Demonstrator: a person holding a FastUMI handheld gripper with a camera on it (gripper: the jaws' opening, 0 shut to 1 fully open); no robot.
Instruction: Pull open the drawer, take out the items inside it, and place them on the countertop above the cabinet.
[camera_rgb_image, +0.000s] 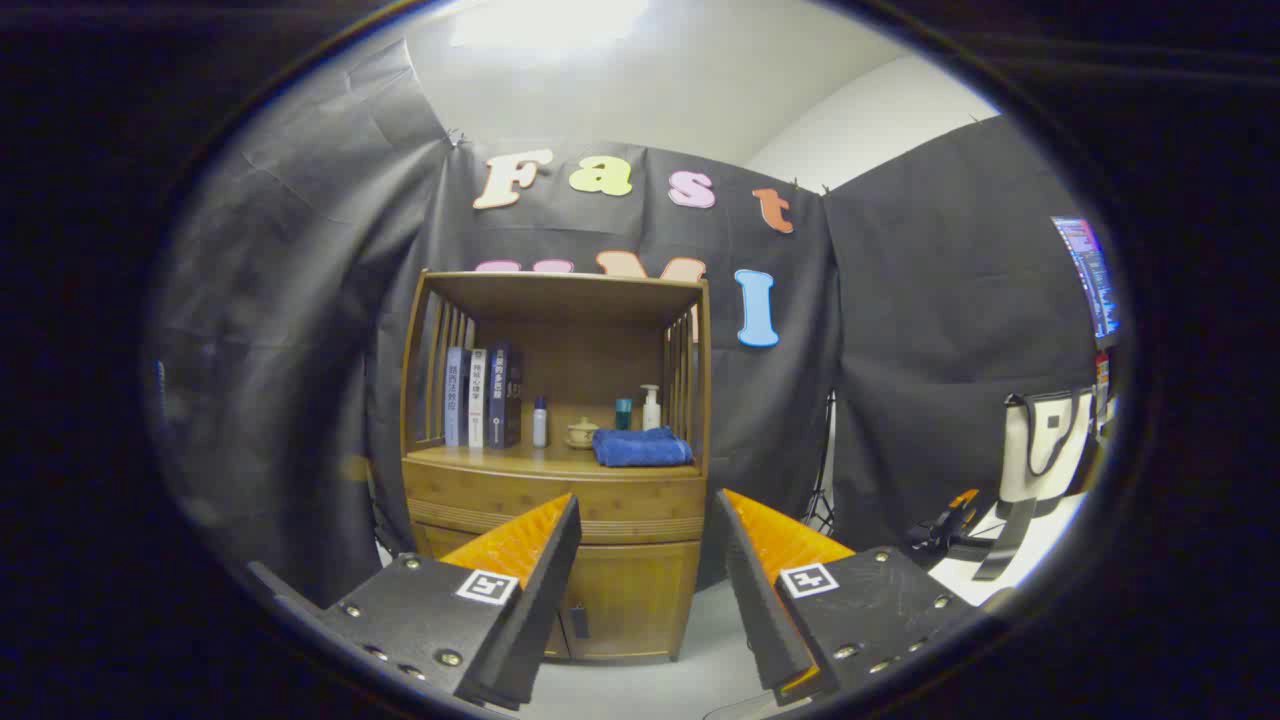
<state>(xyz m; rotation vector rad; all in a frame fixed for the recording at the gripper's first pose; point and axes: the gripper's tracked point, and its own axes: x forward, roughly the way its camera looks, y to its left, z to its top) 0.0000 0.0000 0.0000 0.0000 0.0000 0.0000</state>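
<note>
Tongs (648, 520) spread wide, empty. Beyond them, shut drawer (555, 500) runs crosswise; blue towel (641, 447), books (482, 396), bottles on bench (520, 462).

Wooden cabinet (556, 600), countertop (520, 462) bearing books (482, 397), bottles (540, 422), blue towel (641, 447)

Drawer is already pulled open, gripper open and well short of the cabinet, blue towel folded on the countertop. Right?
Not quite. The gripper view shows the drawer closed, its front flush with the cabinet. The rest holds: the gripper is open, holding nothing and short of the cabinet, and the blue towel lies folded on the countertop.
</note>
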